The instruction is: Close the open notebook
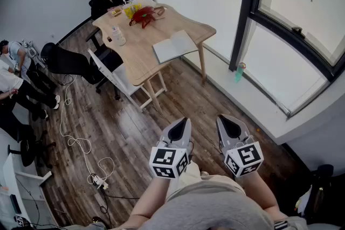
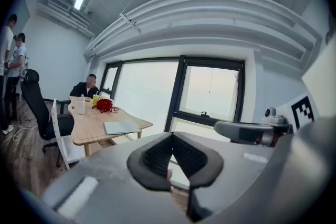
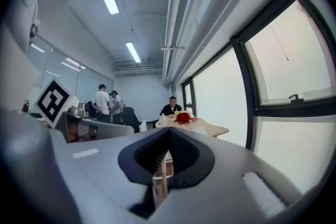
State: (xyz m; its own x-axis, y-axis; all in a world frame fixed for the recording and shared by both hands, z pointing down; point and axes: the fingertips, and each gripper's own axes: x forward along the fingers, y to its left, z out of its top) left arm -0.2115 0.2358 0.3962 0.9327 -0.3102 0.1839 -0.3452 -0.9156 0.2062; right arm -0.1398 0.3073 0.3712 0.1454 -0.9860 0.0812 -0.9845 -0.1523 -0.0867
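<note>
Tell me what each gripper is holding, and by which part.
Nothing is held. The left gripper and the right gripper are both shut and empty; the open notebook lies untouched on the table across the room.

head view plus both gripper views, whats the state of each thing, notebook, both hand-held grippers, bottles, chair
notebook: open, lying flat near the edge of the table
left hand-held gripper: shut, empty, well short of the table
right hand-held gripper: shut, empty
clear bottle: upright on the table
green bottle: upright on the window sill
white chair: unoccupied, beside the table
</note>
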